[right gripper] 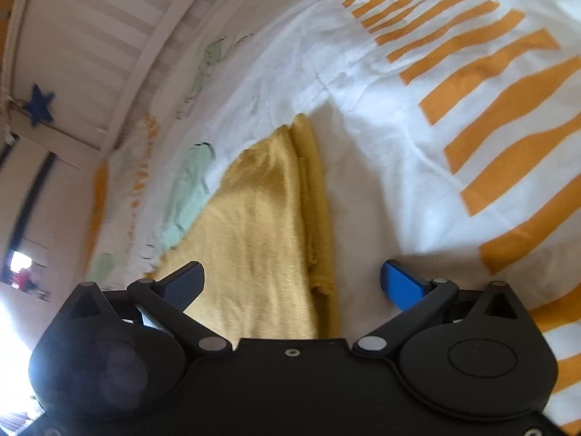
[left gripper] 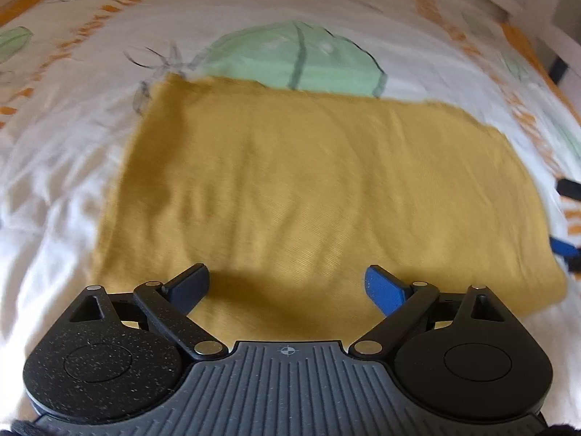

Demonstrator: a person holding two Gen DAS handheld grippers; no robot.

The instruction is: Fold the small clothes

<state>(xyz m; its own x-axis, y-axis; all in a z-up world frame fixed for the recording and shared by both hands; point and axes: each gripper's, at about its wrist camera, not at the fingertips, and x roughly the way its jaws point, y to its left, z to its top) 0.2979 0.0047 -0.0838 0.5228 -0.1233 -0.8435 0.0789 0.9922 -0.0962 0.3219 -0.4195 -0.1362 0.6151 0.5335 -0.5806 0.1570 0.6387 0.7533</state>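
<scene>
A mustard-yellow garment (left gripper: pixel 301 196) lies flat on the bed, already folded into a rough rectangle, its surface smooth apart from a few soft creases. It rests on a white bedsheet (left gripper: pixel 54 189) printed with pale green shapes (left gripper: pixel 301 60) and orange stripes (right gripper: pixel 501 116); the far edge of the cloth covers the lower part of one green shape.

The left gripper (left gripper: pixel 287 285) hovers over the near edge of the garment, its fingers spread wide with nothing between them, and their shadow falls on the yellow fabric just below. At the right border of that view a bit of blue and black from the right gripper (left gripper: pixel 566 247) shows beside the garment's right end.

The right gripper (right gripper: pixel 292 281) is also spread wide and holding nothing. It sits at the garment's short end, where the stacked layers show as a thicker ridged strip (right gripper: pixel 316 218) running away from it; one finger hangs over the yellow cloth, the other over bare white sheet. Beyond the bed, a slatted white headboard (right gripper: pixel 90 36) rises, with a dark blue star (right gripper: pixel 39 108) hanging near it.
</scene>
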